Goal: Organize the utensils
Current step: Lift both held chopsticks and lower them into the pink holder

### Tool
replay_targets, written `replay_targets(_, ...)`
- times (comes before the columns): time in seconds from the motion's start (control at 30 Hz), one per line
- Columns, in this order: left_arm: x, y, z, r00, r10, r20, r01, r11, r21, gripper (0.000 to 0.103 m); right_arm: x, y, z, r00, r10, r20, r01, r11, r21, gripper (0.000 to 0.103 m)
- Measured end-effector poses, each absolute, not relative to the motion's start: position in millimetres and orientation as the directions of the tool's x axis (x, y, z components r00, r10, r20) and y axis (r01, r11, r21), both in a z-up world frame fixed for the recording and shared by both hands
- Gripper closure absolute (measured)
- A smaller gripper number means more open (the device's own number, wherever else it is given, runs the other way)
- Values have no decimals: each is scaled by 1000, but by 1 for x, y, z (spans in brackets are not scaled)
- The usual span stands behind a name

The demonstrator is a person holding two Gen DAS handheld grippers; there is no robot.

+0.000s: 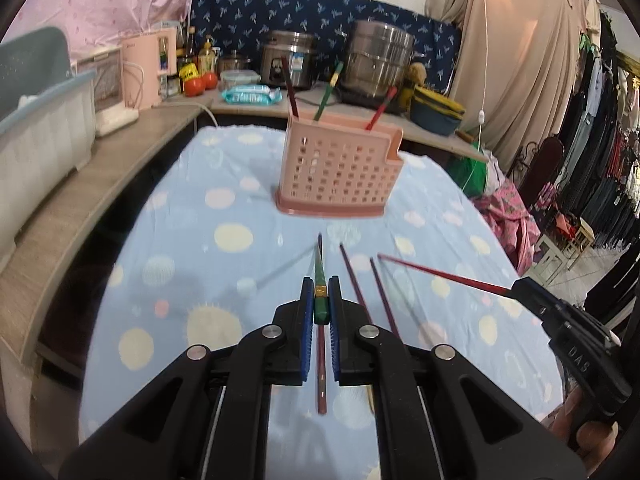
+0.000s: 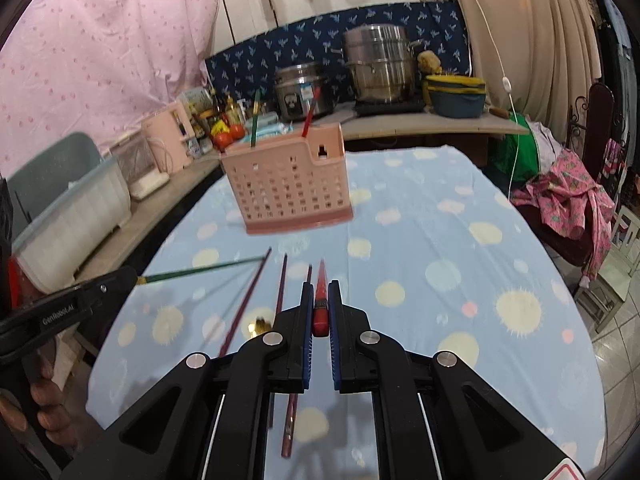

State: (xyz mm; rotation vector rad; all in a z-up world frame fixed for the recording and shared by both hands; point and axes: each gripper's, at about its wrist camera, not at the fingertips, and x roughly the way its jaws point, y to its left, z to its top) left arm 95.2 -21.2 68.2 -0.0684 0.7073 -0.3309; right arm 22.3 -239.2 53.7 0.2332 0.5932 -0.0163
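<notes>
Green chopstick (image 1: pixel 321 280) clamped in left claw (image 1: pixel 321 300), lower centre of frame, tip pointing up-frame toward the pink basket (image 1: pixel 340 172). Red chopstick (image 2: pixel 321 288) clamped likewise in right claw (image 2: pixel 321 300). Both lifted off the cloth. Basket stands mid-frame on the table (image 1: pixel 180 240) with its blue spotted cloth; three chopsticks (image 1: pixel 326 96) stick up from it in the left view. Dark loose chopsticks (image 1: pixel 352 276) lie on the cloth just beside the claws. Pots (image 1: pixel 376 64) on the counter behind.
</notes>
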Motion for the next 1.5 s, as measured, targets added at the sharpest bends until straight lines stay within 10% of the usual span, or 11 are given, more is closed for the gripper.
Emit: replay_targets(1.5,254,-74,266,910,-346,-229,320,936,-143,96,206,-290,240,983,69,-172,-7,941,337,96)
